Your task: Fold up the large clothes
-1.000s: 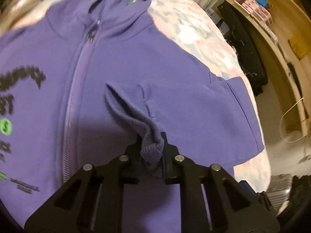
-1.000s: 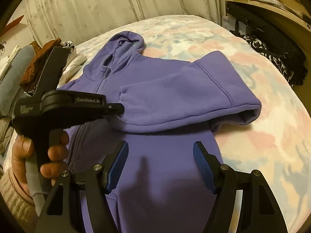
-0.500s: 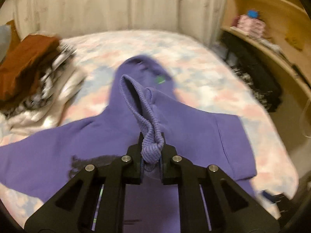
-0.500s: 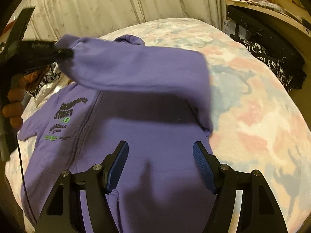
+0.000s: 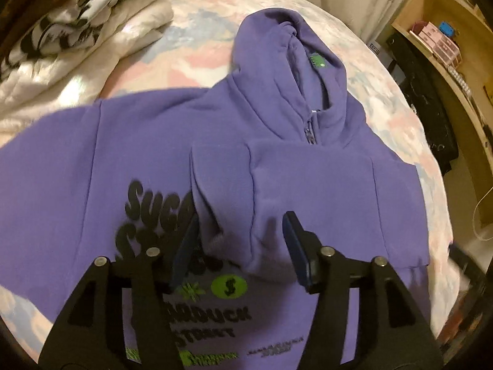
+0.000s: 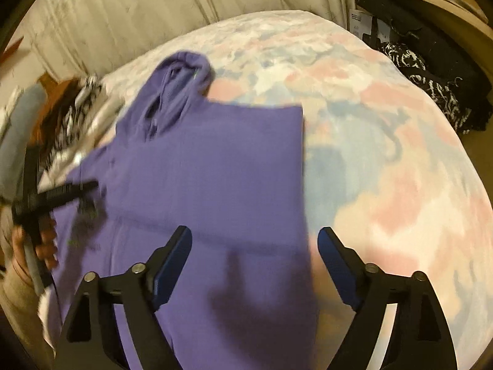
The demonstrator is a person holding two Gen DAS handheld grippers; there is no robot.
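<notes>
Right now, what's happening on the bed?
A person with a handheld gripper in each hand is folding a purple zip hoodie laid face up on the floral bedspread. One sleeve lies folded across the chest. The left gripper hovers over its cuff, jaws open, holding nothing. The right gripper is also open and empty above the hoodie's edge. The other sleeve is not yet folded.

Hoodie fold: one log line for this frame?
hoodie flat on bed | one sleeve folded across chest | left tool open over cuff | right tool open, empty

Left claw and right claw agape.
</notes>
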